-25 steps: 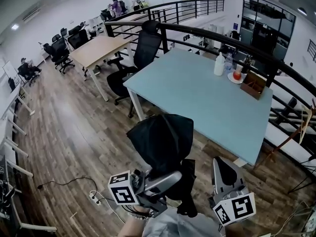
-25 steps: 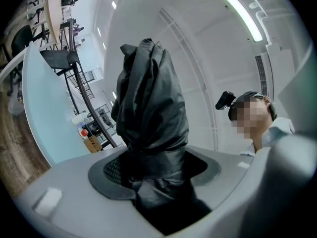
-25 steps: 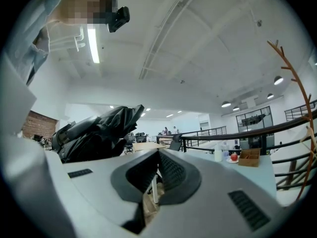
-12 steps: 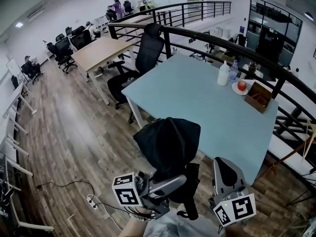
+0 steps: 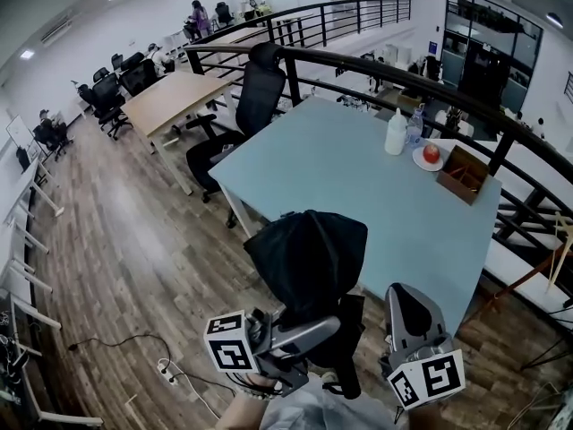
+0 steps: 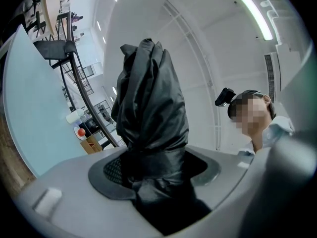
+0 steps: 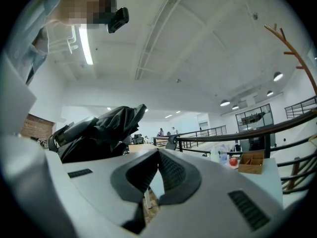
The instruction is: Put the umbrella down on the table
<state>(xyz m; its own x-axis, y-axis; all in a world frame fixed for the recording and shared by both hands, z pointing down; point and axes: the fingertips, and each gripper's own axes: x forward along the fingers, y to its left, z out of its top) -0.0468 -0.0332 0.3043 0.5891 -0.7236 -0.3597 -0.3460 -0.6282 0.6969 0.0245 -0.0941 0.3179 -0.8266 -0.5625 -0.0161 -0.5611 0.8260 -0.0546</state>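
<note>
My left tool (image 5: pixel 313 331) gripped the folded black fabric umbrella (image 5: pixel 309 256), which rose from its jaws by the pale blue table's (image 5: pixel 349 164) near edge. My right tool (image 5: pixel 405 312) was closed, empty.

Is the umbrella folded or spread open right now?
Folded: the black umbrella is bunched and collapsed, not spread, clamped in the left gripper.
</note>
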